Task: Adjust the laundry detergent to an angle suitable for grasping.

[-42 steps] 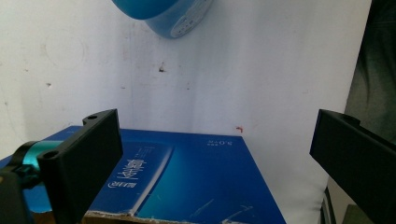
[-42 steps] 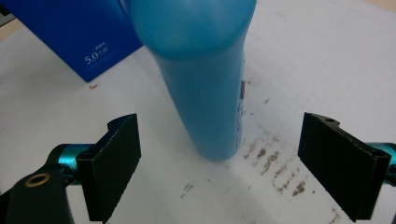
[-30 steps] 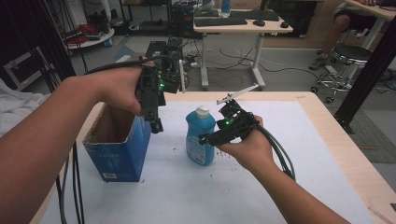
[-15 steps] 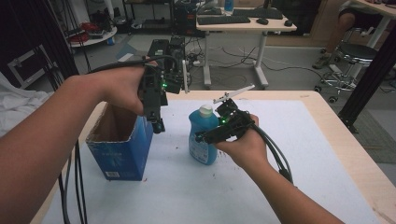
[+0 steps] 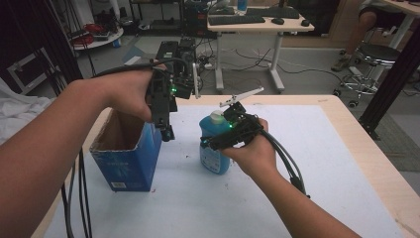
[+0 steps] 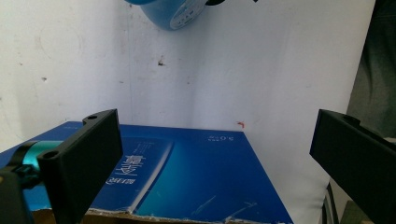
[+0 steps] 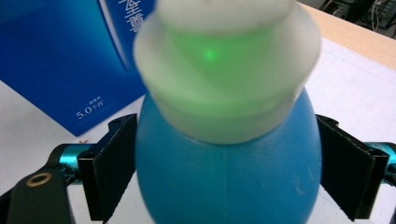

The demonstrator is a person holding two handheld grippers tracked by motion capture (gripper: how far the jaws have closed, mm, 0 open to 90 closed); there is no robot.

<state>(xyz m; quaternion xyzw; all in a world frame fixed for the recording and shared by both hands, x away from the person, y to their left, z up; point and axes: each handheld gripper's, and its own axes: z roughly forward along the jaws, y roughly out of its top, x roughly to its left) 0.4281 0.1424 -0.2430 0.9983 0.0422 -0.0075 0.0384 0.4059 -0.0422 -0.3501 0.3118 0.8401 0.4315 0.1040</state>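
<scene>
Between your right gripper's (image 7: 224, 172) jaws: blue bottle (image 7: 224, 158), pinched at its shoulder | lift it straight | left gripper (image 6: 215, 154) spread, empty, above blue box (image 6: 187, 172)

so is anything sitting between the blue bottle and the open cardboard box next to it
Nothing visible does. The blue bottle, clamped in the right gripper, has only bare white table cover between it and the box. The open left gripper hangs at the box's near corner and may need to move aside.

One blue bottle (image 5: 215, 148), one blue carton (image 5: 130, 156), two grippers: left gripper (image 5: 167, 130), right gripper (image 5: 210, 143).
</scene>
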